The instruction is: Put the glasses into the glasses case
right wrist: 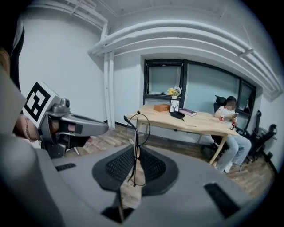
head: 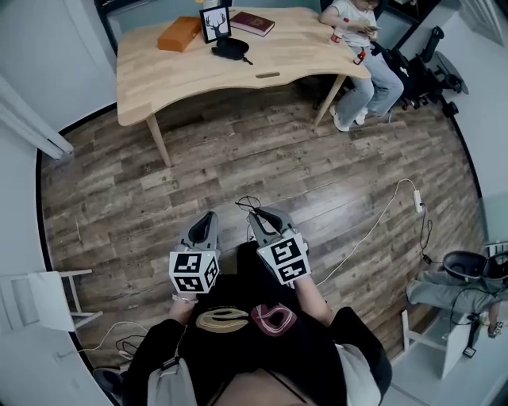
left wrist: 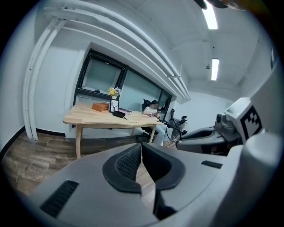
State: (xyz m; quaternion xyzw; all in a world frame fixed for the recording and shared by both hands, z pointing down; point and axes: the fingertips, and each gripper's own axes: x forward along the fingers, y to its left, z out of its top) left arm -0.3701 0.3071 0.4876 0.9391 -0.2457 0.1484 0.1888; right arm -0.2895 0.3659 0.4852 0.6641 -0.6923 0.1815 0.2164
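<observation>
so the right gripper (right wrist: pixel 135 165) has its jaws pinched narrow on the glasses (right wrist: pixel 136 142). they're thin wire-rim ones, caught edge-on between the pads with one round lens poking up past the tips and the rest hanging below. the left gripper (left wrist: pixel 142 155) has its jaws closed together with nothing in them. the dark glasses case (head: pixel 230 49) sits on the wooden table (head: pixel 198 75), well apart from both grippers across the floor, so the glasses aren't anywhere near it yet. my main worry is that grip: it's a skinny bit of frame between two pads, so any jolt on the way over could let them swivel or slide out onto the floor, and squeezing harder could bend the wire. there's also a white cable (head: pixel 373 230) trailing on the floor off to the right, an easy snag. at the table the case sits just beside a picture frame (head: pixel 215 22) and near an orange box (head: pixel 178 33), so a sloppy approach could knock those. can't tell from here if the case is open, and if nothing steadies it, it'll probably skid.
</observation>
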